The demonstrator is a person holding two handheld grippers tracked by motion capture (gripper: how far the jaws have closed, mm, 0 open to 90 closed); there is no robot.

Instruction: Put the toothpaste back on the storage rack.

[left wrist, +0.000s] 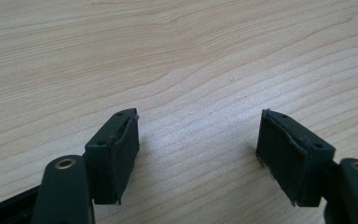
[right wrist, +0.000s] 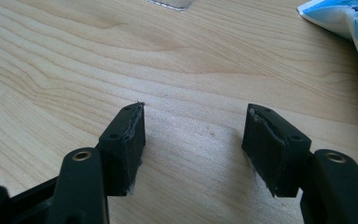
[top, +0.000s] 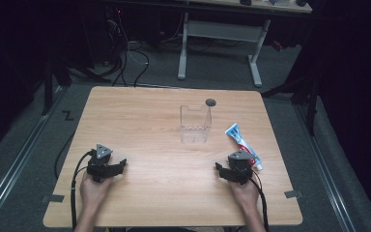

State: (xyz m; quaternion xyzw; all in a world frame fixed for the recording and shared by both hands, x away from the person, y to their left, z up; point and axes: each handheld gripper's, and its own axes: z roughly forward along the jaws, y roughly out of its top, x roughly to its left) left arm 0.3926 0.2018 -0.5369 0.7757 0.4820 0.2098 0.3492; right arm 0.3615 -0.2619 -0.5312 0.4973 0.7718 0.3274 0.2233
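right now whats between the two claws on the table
Nothing: bare wood of the table lies between the left claw and right claw, seen in the high view.

Overhead view faces forward; gripper views skim table (top: 149, 121).

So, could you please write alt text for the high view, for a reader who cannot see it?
A person's hands rest an open left gripper and right gripper on a wooden table. A clear container stands mid-table, with a toothpaste tube lying by the right gripper.
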